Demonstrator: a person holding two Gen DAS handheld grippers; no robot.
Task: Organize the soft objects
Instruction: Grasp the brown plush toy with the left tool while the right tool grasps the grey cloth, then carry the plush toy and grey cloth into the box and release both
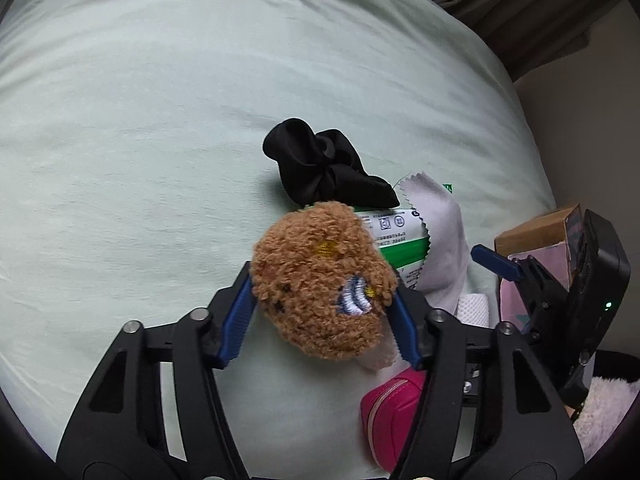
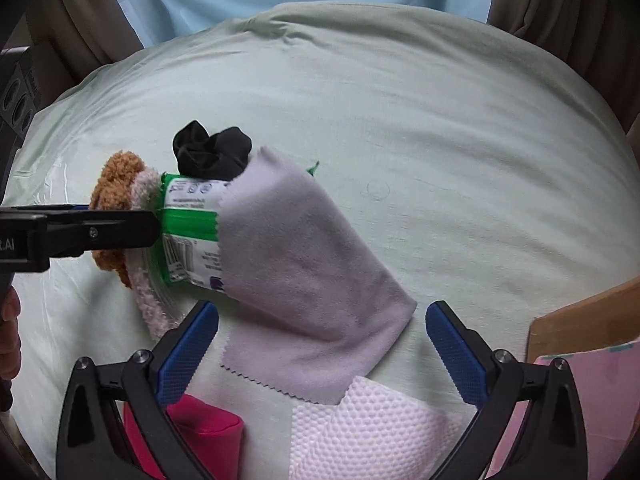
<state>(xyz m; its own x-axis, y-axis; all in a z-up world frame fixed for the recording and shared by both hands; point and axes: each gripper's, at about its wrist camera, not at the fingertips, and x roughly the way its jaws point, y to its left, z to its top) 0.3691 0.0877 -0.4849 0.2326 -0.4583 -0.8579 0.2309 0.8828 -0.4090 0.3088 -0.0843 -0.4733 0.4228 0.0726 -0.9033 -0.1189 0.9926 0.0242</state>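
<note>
My left gripper (image 1: 322, 292) is shut on a brown plush toy (image 1: 320, 280), held just above the pale green bed sheet (image 1: 140, 140). The toy shows in the right wrist view (image 2: 116, 176) with the left gripper's finger across it. Beyond it lie a black scrunchie (image 1: 320, 164), a green-and-white packet (image 1: 396, 236) and a grey cloth (image 1: 440, 232). My right gripper (image 2: 322, 332) is open and empty, just in front of the grey cloth (image 2: 312, 264), which drapes over the packet (image 2: 188, 224). The scrunchie (image 2: 212, 152) lies behind.
A pink pouch (image 2: 208, 432) and a white paper towel (image 2: 360, 432) lie close under the right gripper. A cardboard and pink box (image 2: 592, 344) stands at the right. Brown curtains (image 2: 568, 4) hang behind the bed. The sheet is open to the left and far side.
</note>
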